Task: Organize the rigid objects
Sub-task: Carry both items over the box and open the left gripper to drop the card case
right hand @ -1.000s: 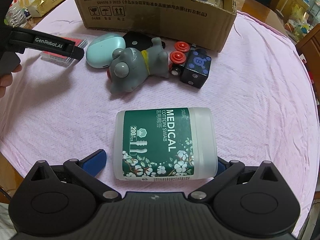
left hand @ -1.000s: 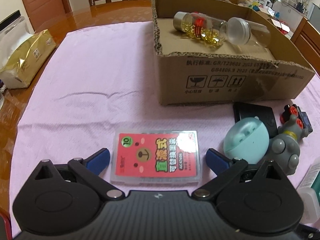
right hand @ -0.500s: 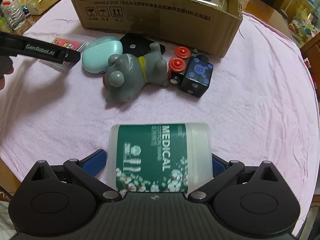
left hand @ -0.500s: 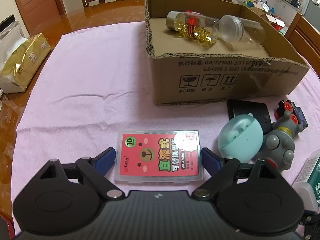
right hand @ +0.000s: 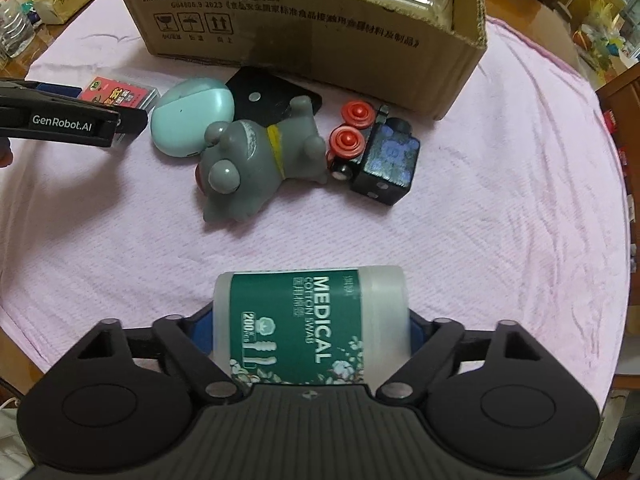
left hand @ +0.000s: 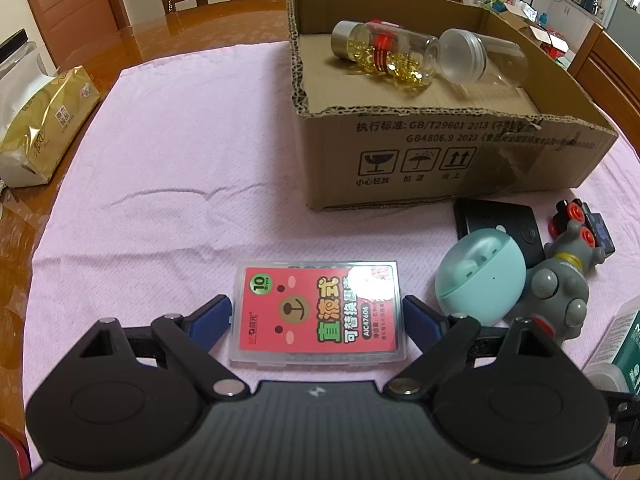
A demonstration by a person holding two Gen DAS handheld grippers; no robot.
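1. Left wrist view: left gripper (left hand: 318,314) has its blue pads right up against both short sides of the flat clear plastic case with the pink bear label (left hand: 320,312), pinching it. Its jaws have just been closing. The case lies flat on the pink textured cloth (left hand: 180,160).
2. Right wrist view: right gripper (right hand: 310,326) clamps the white cotton swab tub with the green label (right hand: 310,320) by its two ends, jaws just closed in on it; the tub sits sideways.
3. Brown cardboard box (left hand: 440,160) stands at the far side, holding a clear bottle of yellow capsules (left hand: 384,54) and an empty clear jar (left hand: 480,60).
4. Near the box's front wall: mint earbud case (right hand: 192,116), grey rubber dog toy (right hand: 256,156), black toy with red wheels (right hand: 384,160).
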